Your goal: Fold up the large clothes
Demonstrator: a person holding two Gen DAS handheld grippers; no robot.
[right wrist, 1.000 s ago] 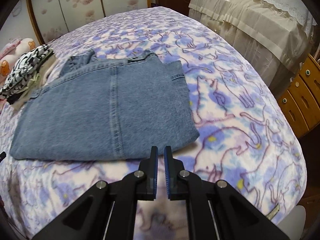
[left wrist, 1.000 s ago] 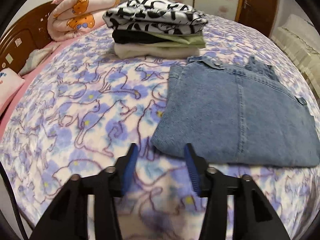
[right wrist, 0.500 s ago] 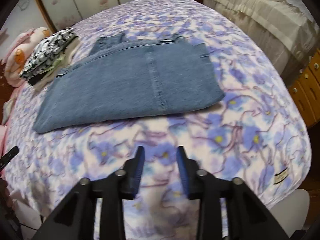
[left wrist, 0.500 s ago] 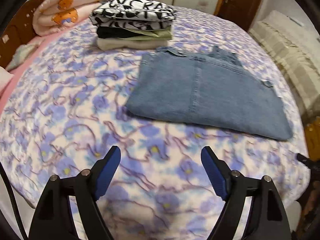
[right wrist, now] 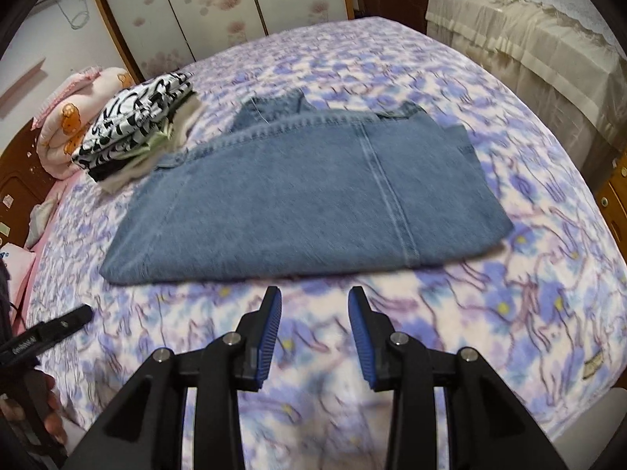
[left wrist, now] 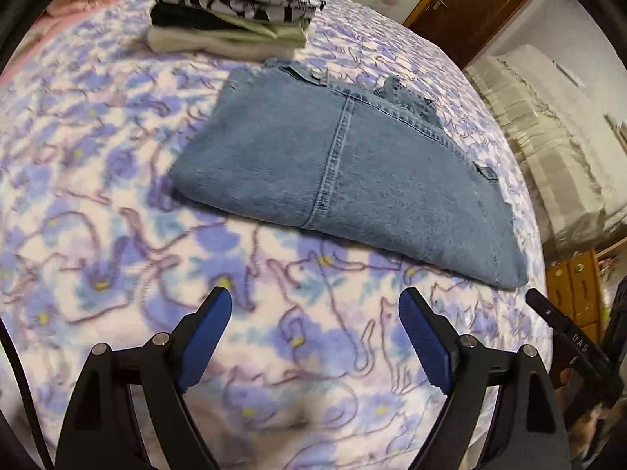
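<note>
A folded blue denim garment (left wrist: pixel 345 180) (right wrist: pixel 305 203) lies flat on the purple cat-print blanket (left wrist: pixel 98 156) (right wrist: pixel 509 274) of the bed. My left gripper (left wrist: pixel 314 295) hovers over bare blanket just short of the denim's near edge, its jaws opening wide, nothing between them. My right gripper (right wrist: pixel 314 291) is also short of that edge, open by a moderate gap and holding nothing. Each gripper's black tip shows at the side of the other's view: the right gripper (left wrist: pixel 564 333) and the left gripper (right wrist: pixel 47 333).
A stack of folded clothes (left wrist: pixel 231 11) (right wrist: pixel 137 133) topped by a black-and-white print sits behind the denim. A pink rolled quilt (right wrist: pixel 66 133) lies by the headboard. Cloth-covered furniture (right wrist: pixel 529 58) and wooden drawers (left wrist: pixel 576 293) stand beside the bed.
Both grippers have drawn back from the denim's near edge. The left jaws have spread much wider, and the right jaws have gone from shut to open.
</note>
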